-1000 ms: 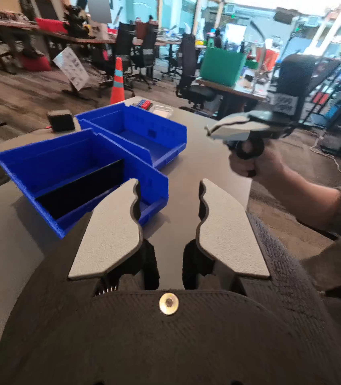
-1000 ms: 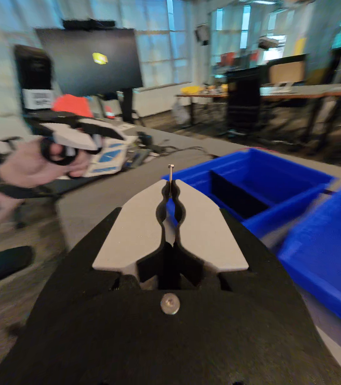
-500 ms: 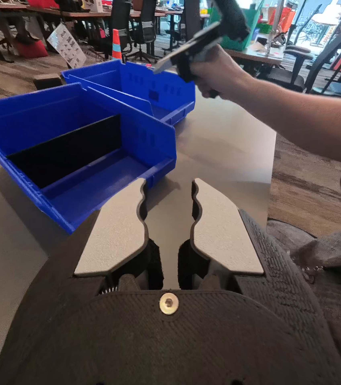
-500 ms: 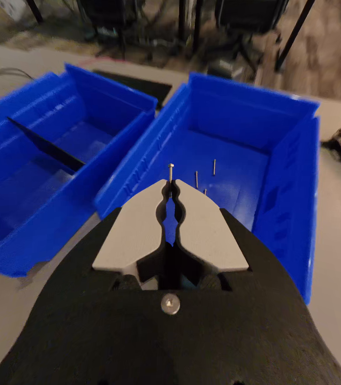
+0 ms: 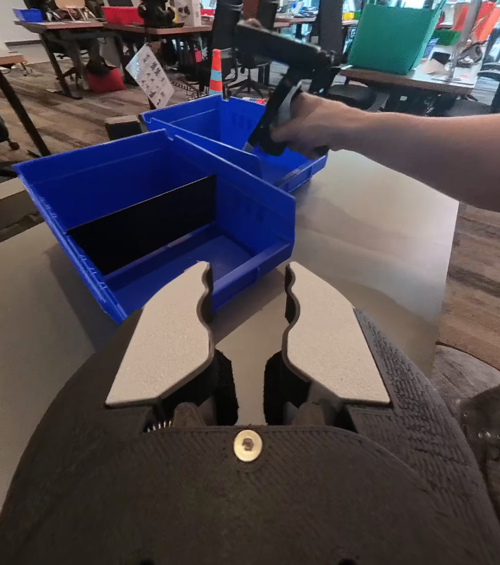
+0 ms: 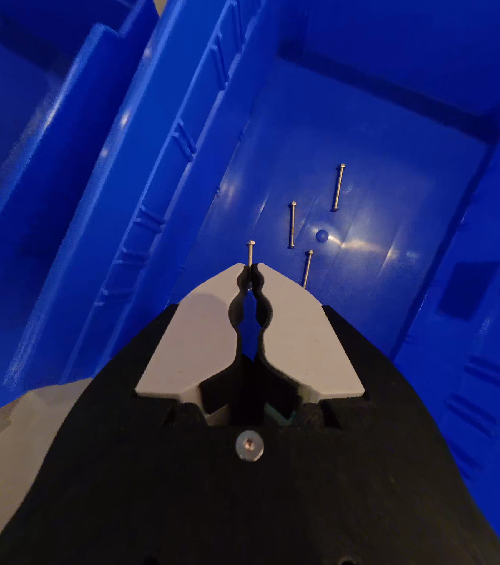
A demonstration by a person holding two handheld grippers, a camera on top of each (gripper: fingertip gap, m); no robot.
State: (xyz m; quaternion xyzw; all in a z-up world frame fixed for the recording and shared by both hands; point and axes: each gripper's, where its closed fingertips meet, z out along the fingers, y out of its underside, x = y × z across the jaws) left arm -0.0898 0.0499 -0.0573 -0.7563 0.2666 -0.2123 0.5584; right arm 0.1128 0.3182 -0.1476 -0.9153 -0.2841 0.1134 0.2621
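My right gripper (image 6: 251, 265) is shut on a thin metal screw (image 6: 250, 252) whose head sticks out past the tips. It hangs inside a blue bin (image 6: 426, 76), above three more screws (image 6: 292, 224) lying on the bin floor. In the left wrist view that gripper (image 5: 250, 146) dips into the far blue bin (image 5: 212, 122), held by a hand. My left gripper (image 5: 248, 269) is open and empty, low over the grey table (image 5: 364, 232), just in front of the near blue bin (image 5: 157, 171), which has a black divider (image 5: 144, 223).
The table's right edge (image 5: 447, 275) drops to a wooden floor. A small black box (image 5: 121, 130) sits behind the bins. Beyond are an orange cone (image 5: 216, 73), office chairs, desks and a green crate (image 5: 389, 36). The second bin's wall (image 6: 59, 153) shows left in the right wrist view. Tip to tip, the grippers are about 35 centimeters apart.
My right gripper has swung from facing the room down into the far bin, still holding the screw. My left gripper has closed slightly and moved nearer the divided bin.
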